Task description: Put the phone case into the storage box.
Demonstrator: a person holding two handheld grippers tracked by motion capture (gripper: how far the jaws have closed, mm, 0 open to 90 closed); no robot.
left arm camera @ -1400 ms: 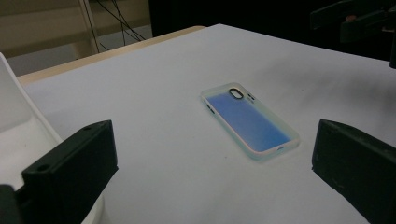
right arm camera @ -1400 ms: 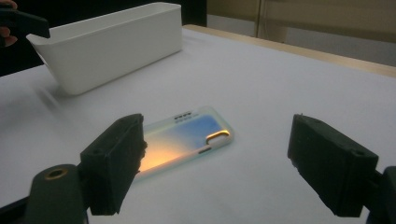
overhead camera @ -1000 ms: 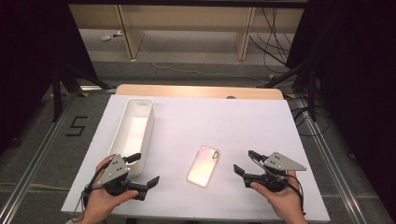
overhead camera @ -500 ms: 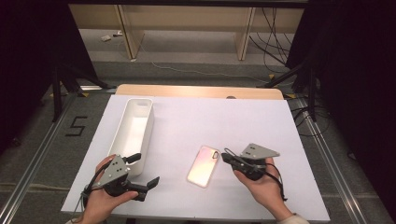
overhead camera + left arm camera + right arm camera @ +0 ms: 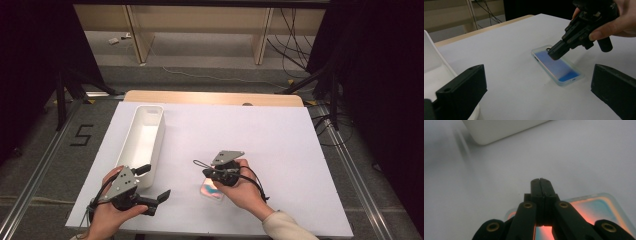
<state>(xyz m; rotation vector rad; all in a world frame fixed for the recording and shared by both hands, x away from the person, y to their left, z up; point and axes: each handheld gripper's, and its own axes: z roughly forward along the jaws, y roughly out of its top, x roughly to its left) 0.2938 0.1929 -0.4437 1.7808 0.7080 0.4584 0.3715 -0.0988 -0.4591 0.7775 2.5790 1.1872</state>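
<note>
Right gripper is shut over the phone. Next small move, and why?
Probably press the right gripper down onto the phone and nudge it toward the bin. Its jaws are shut, tips at the phone's far end, so no pinch; the phone lies flat. The left gripper is open beside the bin.

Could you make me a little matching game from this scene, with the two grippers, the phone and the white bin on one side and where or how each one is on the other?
Things:
1. left gripper
2. right gripper
3. phone
4. white bin

States:
A. lying flat on the white table cover
B. jaws pressed together, tip over the phone
C. long and empty, at the table's left
D. jaws wide apart, nothing between them

Pairs: 1-D, 2-B, 3-A, 4-C
</note>
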